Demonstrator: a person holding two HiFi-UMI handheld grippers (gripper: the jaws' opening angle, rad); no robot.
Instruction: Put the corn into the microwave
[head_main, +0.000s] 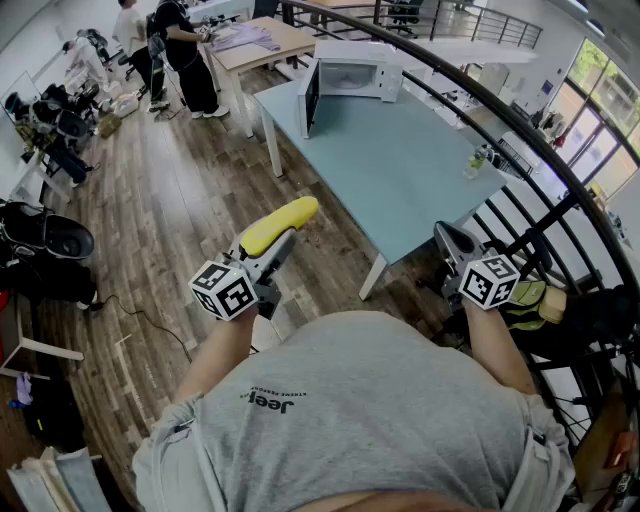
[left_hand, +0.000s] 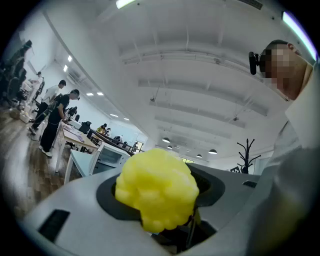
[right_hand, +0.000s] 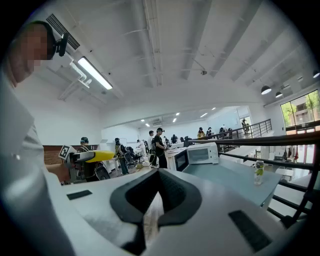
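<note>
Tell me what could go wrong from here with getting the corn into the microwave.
The corn juts well past the left tongs, so it might tilt or slip out on the way. The microwave stands at the far end of the table with its door swung open; the protruding corn could clip the door or the opening's edge on entry.

Yellow corn, white microwave, seemingly pale blue table, wood-grain floor

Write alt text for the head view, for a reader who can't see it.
Seen from above, a person's left gripper grips a yellow corn cob; the right gripper is empty. Ahead, a white microwave stands with its door open at the far end of a pale blue table.
</note>
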